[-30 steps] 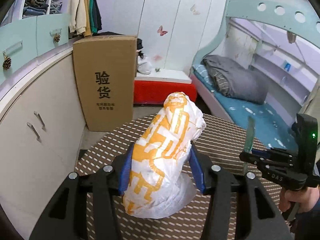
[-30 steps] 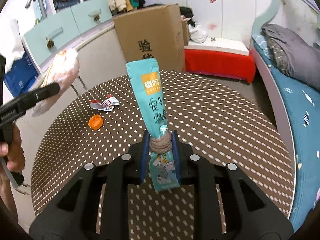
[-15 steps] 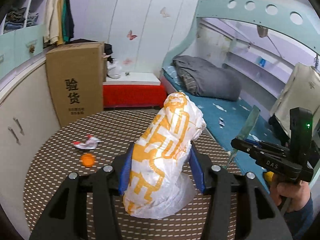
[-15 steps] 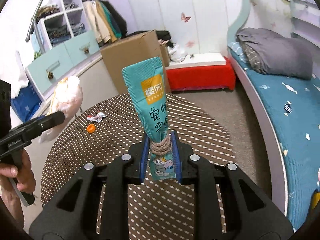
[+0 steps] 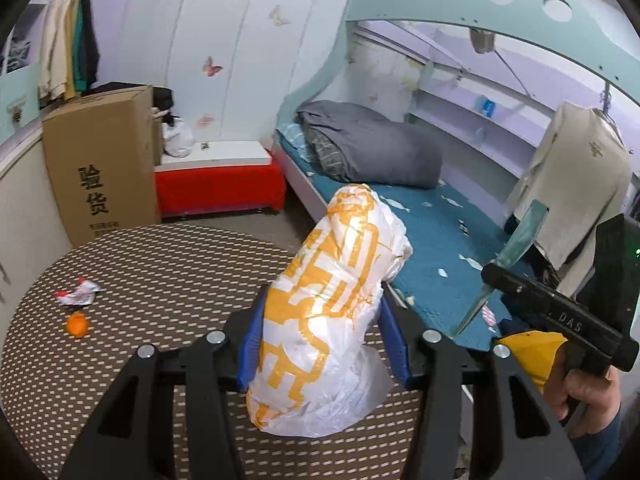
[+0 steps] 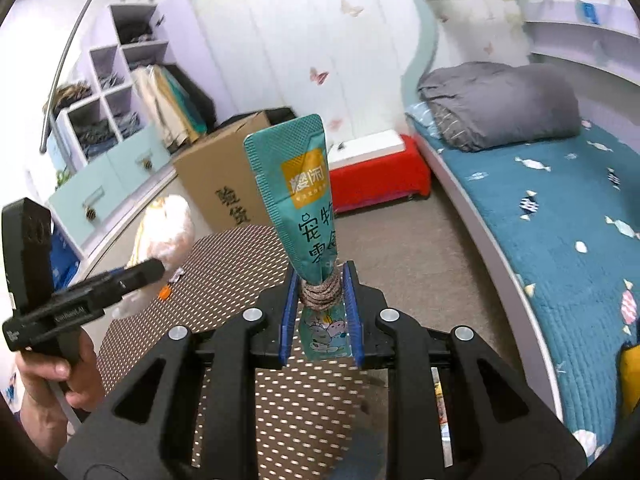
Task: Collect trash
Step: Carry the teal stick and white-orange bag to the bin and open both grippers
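My left gripper (image 5: 320, 340) is shut on a white and orange plastic bag (image 5: 332, 300) and holds it above the round dotted table (image 5: 180, 280). My right gripper (image 6: 320, 312) is shut on a teal snack pouch (image 6: 300, 200), pinched at a cord wound round its lower part, upright above the table's edge (image 6: 240, 280). The pouch shows edge-on in the left wrist view (image 5: 516, 248). The bag shows blurred at the left of the right wrist view (image 6: 164, 236). A crumpled wrapper (image 5: 78, 292) and an orange cap (image 5: 77, 325) lie on the table's left side.
A tall cardboard box (image 5: 100, 160) stands beyond the table on the left, next to a red bench (image 5: 220, 184). A bed with a teal sheet (image 5: 432, 240) and grey duvet (image 5: 372, 148) runs along the right. A yellow object (image 5: 532, 352) sits low by the bed.
Both grippers have swung to the right, towards the bed, carrying the bag and the pouch. The table has slid left and lower in both views. Both grips are unchanged.
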Motion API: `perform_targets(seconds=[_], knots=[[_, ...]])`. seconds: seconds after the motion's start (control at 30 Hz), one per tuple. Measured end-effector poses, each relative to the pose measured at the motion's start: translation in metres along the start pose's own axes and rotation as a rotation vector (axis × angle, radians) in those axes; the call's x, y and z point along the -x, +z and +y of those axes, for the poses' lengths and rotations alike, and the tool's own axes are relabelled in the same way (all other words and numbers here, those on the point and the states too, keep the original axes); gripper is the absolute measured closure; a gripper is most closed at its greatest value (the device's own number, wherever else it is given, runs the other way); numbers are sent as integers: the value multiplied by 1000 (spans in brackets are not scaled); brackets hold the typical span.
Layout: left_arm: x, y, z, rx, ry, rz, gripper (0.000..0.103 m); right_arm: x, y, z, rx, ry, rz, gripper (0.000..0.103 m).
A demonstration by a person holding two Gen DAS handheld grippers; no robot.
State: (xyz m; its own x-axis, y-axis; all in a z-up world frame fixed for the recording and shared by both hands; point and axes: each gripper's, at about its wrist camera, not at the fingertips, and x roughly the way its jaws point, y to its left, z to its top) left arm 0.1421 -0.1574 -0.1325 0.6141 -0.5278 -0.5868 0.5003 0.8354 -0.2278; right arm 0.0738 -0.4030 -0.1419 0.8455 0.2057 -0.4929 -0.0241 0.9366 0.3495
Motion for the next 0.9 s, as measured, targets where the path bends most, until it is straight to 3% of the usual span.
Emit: perform_targets(seconds=[0.4,0.63,0.9], knots=[[-63,0,-75,-49,-89,106,52,33,-14,-96,-162,-127,-26,81],[-115,-17,-109,-61,-104,222,52,20,-32,-140,-246,-180,30,81],[-181,-37,-138,-93,-74,352,52,-15,-59,-187,-351,-222,134,81]])
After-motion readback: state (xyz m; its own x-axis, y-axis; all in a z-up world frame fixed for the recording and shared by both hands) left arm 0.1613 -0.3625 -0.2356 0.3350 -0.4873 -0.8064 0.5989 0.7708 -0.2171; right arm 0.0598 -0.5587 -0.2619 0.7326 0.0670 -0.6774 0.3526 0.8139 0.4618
